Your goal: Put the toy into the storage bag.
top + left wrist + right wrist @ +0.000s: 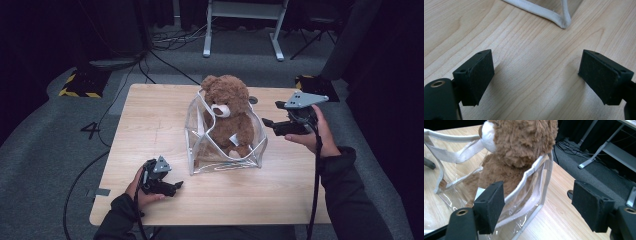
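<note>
A brown teddy bear sits upright inside a clear plastic bag with white trim, at the middle of the wooden table. My left gripper rests low near the front left of the table, open, with bare wood between its pads and the bag's white corner just ahead. My right gripper hovers at the bag's right side, open, with the bag's rim between its jaws and the bear close behind.
The table's front edge is close to my left hand. A small dark hole is in the tabletop behind the bear. Desk legs, floor cables and a yellow-black striped base lie beyond the table.
</note>
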Motion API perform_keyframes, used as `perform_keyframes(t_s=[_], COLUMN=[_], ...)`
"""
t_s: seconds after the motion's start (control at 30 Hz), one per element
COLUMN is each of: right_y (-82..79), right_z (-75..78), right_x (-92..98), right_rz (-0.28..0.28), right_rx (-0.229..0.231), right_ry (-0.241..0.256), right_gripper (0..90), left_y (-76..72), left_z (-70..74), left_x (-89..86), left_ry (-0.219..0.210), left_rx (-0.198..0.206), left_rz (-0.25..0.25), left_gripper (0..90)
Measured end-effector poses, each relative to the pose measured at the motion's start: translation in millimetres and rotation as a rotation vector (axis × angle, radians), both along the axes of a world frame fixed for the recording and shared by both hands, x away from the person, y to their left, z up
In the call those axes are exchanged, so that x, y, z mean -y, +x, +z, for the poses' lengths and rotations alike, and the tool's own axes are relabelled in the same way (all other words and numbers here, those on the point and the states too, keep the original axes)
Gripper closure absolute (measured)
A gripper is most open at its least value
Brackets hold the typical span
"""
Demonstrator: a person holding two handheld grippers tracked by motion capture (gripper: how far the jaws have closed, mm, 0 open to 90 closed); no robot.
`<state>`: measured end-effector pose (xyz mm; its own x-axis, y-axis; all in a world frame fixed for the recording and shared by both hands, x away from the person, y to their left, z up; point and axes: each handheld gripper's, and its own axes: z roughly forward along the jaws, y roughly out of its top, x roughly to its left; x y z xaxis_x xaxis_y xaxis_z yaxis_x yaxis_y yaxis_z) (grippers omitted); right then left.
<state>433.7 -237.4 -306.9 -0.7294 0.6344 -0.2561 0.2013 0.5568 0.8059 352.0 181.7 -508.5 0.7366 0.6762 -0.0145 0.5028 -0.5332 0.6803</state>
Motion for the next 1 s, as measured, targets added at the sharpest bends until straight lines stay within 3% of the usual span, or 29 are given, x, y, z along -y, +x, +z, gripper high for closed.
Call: perform_keyframes(t_s=[1.0], right_y=[-14.3], right_z=[-12.1], right_x=[29.1], right_rz=[-0.045], right_rx=[0.02], right_ry=[-0.051], right_gripper=[26.6], left_y=[0.1], left_z=[0.0], left_x=[-0.1], left_ry=[0.001], left_rx=[0.001], left_rz=[-0.001], left_gripper=[13.1])
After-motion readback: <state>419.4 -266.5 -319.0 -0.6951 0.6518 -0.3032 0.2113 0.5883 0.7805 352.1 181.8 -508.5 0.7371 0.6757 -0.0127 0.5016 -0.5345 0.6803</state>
